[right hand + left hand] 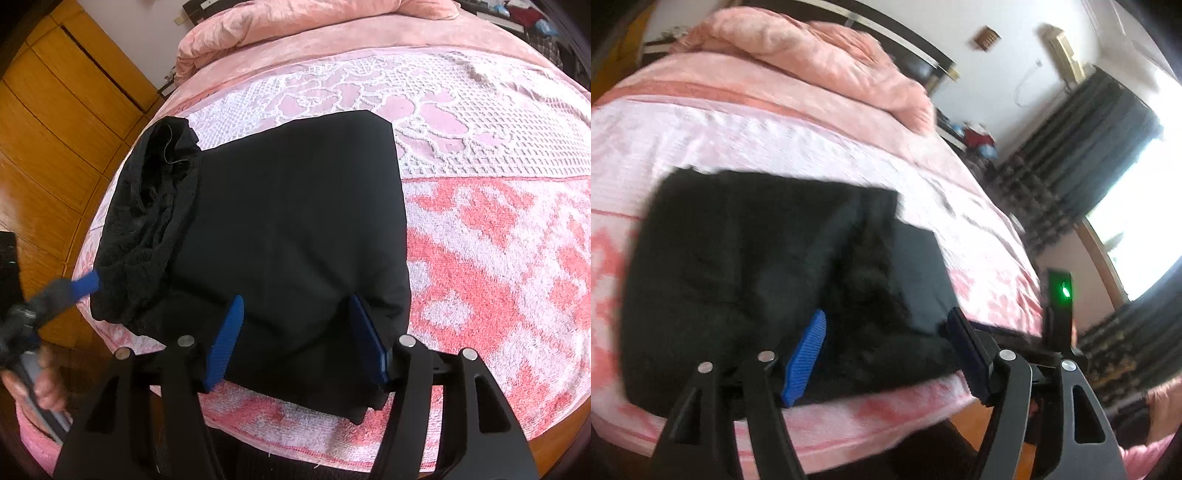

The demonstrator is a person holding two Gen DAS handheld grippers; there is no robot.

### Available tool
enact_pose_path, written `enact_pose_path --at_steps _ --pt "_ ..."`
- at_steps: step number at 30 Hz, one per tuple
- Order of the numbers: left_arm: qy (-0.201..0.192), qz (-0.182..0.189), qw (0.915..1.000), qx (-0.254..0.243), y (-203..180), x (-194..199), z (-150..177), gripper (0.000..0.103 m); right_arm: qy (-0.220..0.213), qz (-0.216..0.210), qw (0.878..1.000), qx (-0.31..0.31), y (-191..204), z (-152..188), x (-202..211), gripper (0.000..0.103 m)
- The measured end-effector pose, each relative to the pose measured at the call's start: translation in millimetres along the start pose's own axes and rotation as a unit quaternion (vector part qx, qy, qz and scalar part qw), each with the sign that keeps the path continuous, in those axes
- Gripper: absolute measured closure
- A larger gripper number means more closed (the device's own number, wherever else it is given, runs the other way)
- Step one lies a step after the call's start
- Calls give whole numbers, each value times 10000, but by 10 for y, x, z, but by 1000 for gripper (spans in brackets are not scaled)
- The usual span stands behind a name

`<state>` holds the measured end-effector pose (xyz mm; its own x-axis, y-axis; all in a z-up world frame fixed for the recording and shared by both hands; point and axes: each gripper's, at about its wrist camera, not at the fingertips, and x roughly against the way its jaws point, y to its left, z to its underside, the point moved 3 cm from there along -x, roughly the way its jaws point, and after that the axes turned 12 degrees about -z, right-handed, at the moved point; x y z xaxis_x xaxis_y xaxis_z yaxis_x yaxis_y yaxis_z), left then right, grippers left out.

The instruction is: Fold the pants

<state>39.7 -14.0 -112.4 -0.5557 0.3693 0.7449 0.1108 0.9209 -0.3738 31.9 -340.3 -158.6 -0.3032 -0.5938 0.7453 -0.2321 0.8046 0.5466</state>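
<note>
One bed [480, 240], under a pink-and-white patterned cover, filling both views. One heap of pink quilt [820, 55] bunched at the far end. One pair of black pants [295, 221], folded into a thick block at the near edge of the bed; smooth panel on top, lacy crumpled fabric bulging from the left side in the right wrist view. Two grippers, each with two blue pads. Right gripper [295, 339] spread wide at the near edge of the pants, fabric between the pads but not pinched. Left gripper [886, 347] likewise released, pads wide apart over the near edge of the pants; also visible at far left of the right wrist view, one blue pad [86, 286] touching the lacy side. One hand [40, 380] on that handle, blurred. Wooden wardrobe [55, 122] left of the bed. Dark curtains [1082, 147] and a bright window [1145, 206] to the right. White wall beyond the quilt.
</note>
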Motion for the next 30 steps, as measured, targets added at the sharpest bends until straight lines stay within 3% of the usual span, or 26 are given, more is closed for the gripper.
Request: enact_pose_path --at_steps 3,5,9,13,15,17,21,30 --pt "-97 -701 9975 71 258 -45 -13 34 31 114 9999 98 45 13 -23 40" --pt "89 -1179 9930 40 434 -217 35 34 52 169 9997 144 81 24 -44 40" --pt "210 -1437 9890 -285 442 -408 104 33 111 244 9996 131 129 47 -113 39" --pt "12 -1185 9926 -274 346 -239 54 32 88 360 9993 85 237 -5 -77 39" --pt "-154 -1216 9923 -199 398 -146 -23 29 -9 117 9999 31 358 -82 -7 36" --pt "-244 -1431 9893 -112 522 -96 -128 25 -47 -205 9998 -40 471 -150 21 24" --pt "-166 -1948 9804 228 861 -76 -173 22 192 -795 9966 -38 796 -288 -129 20" --pt "230 -1837 9777 989 1397 -133 -92 4 711 -625 9955 60 1126 -406 -702 16"
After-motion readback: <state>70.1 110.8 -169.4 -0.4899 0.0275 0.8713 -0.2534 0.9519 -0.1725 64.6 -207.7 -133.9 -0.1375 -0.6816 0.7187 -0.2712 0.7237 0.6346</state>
